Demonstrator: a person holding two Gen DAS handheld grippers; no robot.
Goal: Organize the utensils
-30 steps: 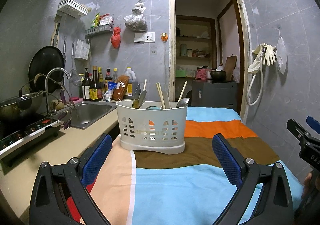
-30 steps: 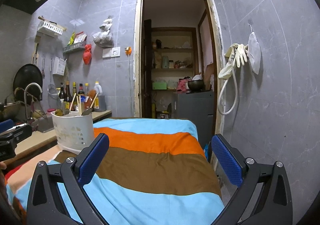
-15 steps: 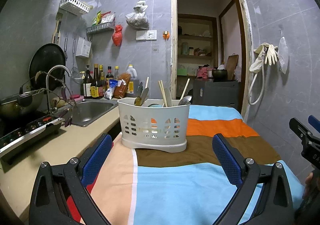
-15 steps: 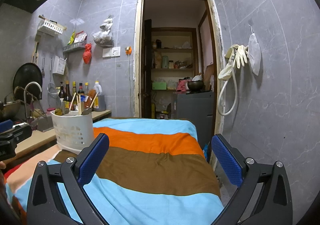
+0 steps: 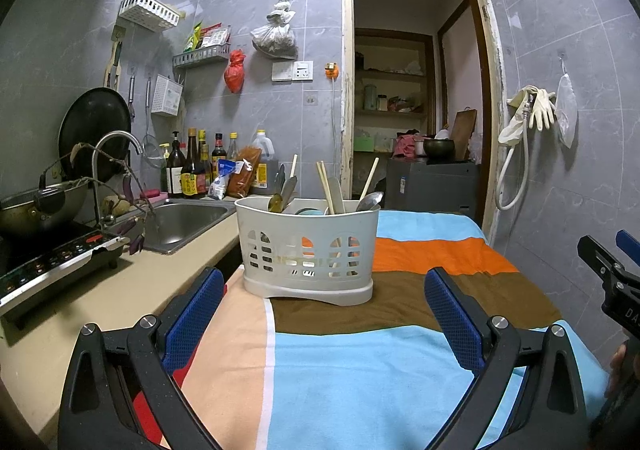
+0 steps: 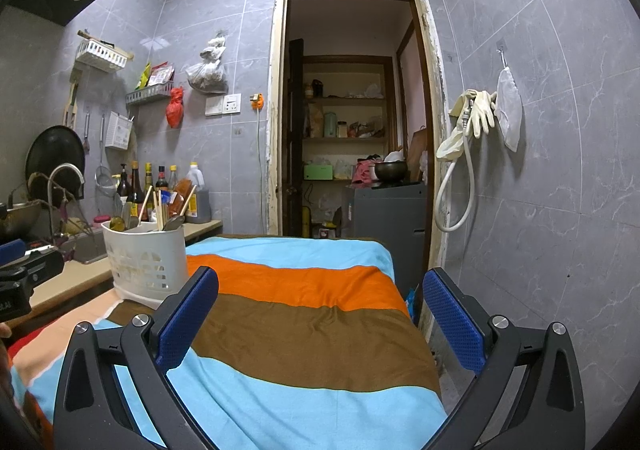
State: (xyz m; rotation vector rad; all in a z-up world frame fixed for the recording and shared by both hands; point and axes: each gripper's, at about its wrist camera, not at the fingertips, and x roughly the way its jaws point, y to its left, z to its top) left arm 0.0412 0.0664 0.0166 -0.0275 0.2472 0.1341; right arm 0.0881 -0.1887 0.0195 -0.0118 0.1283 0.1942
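A white slotted utensil caddy (image 5: 308, 250) stands on a striped cloth (image 5: 360, 370), straight ahead of my left gripper (image 5: 324, 314). Chopsticks (image 5: 326, 186) and spoons (image 5: 370, 201) stick up out of it. The left gripper is open with nothing between its blue pads, a short way in front of the caddy. In the right wrist view the caddy (image 6: 146, 260) sits far to the left. My right gripper (image 6: 320, 314) is open and empty above the brown and orange stripes of the cloth (image 6: 304, 330).
A beige counter (image 5: 120, 290) runs along the left with a sink (image 5: 184, 220), a tap (image 5: 114, 154), an induction hob (image 5: 48, 262) and several bottles (image 5: 192, 170). An open doorway (image 6: 348, 130) and a grey cabinet (image 6: 388, 218) lie behind the table. A tiled wall (image 6: 540, 190) closes the right.
The left gripper's view has shifted slightly, so the caddy sits a little higher and more central. The right gripper has barely moved. Both stay open.
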